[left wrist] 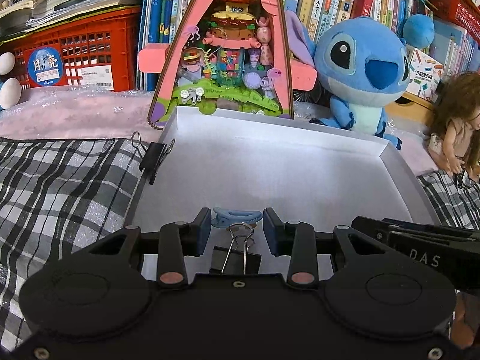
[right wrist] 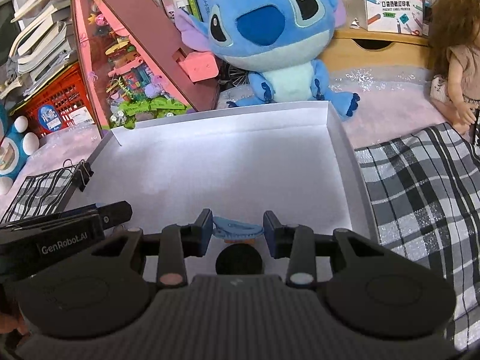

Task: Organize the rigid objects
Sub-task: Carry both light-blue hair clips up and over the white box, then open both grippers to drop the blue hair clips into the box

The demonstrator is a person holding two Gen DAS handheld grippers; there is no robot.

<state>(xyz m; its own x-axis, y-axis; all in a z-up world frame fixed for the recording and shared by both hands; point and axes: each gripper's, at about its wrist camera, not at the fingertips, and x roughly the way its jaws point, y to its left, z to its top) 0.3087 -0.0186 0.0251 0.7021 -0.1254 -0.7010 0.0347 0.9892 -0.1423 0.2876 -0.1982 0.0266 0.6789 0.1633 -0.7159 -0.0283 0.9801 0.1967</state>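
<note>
A shallow white box (left wrist: 300, 156) lies in front of both grippers; it also shows in the right wrist view (right wrist: 228, 162). A blue hair clip (left wrist: 237, 216) lies on the box floor between my left gripper's (left wrist: 237, 225) open fingers, with a black binder clip (left wrist: 235, 253) just nearer. In the right wrist view the same blue hair clip (right wrist: 237, 228) lies between my right gripper's (right wrist: 237, 225) open fingers, with a black round object (right wrist: 239, 259) below it. Neither gripper holds anything. Another black binder clip (left wrist: 154, 156) is clamped on the box's left wall.
A checked cloth (left wrist: 60, 186) covers the surface on both sides of the box. Behind the box stand a pink triangular toy house (left wrist: 228, 45), a blue Stitch plush (left wrist: 363, 69), a doll (left wrist: 456, 126), a red crate (left wrist: 84, 51) and books.
</note>
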